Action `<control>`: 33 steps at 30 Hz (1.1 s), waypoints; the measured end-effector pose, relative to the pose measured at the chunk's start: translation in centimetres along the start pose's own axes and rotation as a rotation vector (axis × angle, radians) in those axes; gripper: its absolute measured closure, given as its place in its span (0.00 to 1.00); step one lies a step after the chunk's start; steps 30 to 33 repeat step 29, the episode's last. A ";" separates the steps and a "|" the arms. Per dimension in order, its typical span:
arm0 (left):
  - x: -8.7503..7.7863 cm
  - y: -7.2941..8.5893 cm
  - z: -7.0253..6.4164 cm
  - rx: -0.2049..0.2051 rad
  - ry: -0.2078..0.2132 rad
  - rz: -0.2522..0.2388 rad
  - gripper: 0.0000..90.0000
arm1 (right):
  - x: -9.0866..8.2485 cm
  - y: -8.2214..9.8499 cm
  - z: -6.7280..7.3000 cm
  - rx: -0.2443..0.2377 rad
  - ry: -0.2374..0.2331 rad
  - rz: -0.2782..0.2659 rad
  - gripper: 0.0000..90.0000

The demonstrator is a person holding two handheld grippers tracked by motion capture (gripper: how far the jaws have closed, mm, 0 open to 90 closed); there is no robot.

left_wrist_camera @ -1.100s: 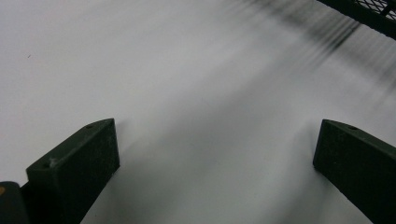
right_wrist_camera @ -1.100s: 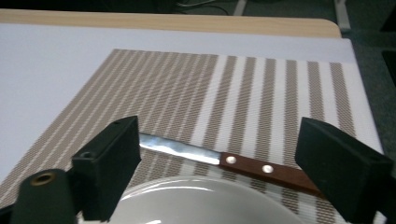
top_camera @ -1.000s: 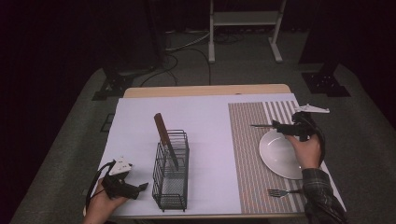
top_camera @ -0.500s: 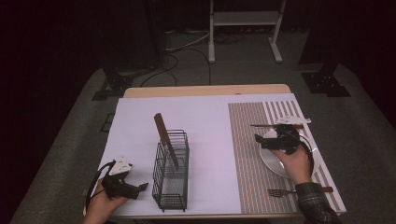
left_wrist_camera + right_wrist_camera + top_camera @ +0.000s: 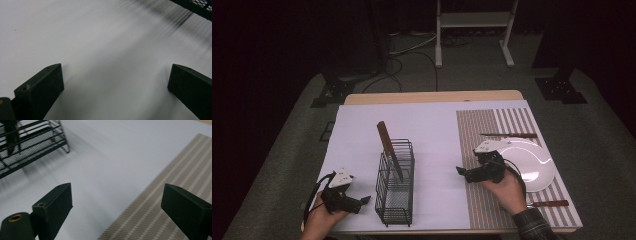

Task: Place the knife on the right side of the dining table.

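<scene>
Two hand-held grippers sit low over a table covered in white paper, seen from the high view. At lower left of the frame, the left gripper lies in a hand that enters from the bottom edge, palm cupped under the tool, its jaws pointing right toward a black wire basket. In the left gripper view the jaws stand wide apart over bare white paper with nothing between them, the basket's corner at upper right.

At centre frame the basket stands upright, and a brown-handled knife leans in it, handle tilted to upper left.

Right of centre, the right gripper rests at the left edge of a striped placemat, held from below by a hand with a dark plaid sleeve. Its jaws point left, spread wide and empty in the right gripper view, straddling the paper and placemat border.

Just beside that hand sits a white plate. A second knife lies above the plate, and a brown-handled utensil lies below it.
</scene>
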State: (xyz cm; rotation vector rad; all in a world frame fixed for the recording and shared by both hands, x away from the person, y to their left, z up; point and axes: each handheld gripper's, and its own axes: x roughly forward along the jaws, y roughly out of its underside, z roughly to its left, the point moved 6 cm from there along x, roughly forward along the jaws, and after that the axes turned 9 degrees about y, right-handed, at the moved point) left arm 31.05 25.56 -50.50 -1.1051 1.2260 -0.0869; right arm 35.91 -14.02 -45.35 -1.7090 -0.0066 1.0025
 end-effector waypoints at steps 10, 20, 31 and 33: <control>0.0 0.0 0.0 0.002 0.000 0.000 0.00 | 1.7 0.5 5.2 -0.090 -0.119 0.043 0.10; 0.0 0.0 0.0 0.002 0.000 0.000 0.00 | 3.3 1.9 9.2 -0.211 -0.190 0.099 0.09; 0.0 0.0 0.0 0.001 0.000 0.000 0.00 | 4.0 2.9 10.4 -0.256 -0.206 0.133 0.08; 0.0 0.0 0.0 0.001 0.000 0.000 0.00 | 4.0 2.9 10.4 -0.256 -0.206 0.133 0.08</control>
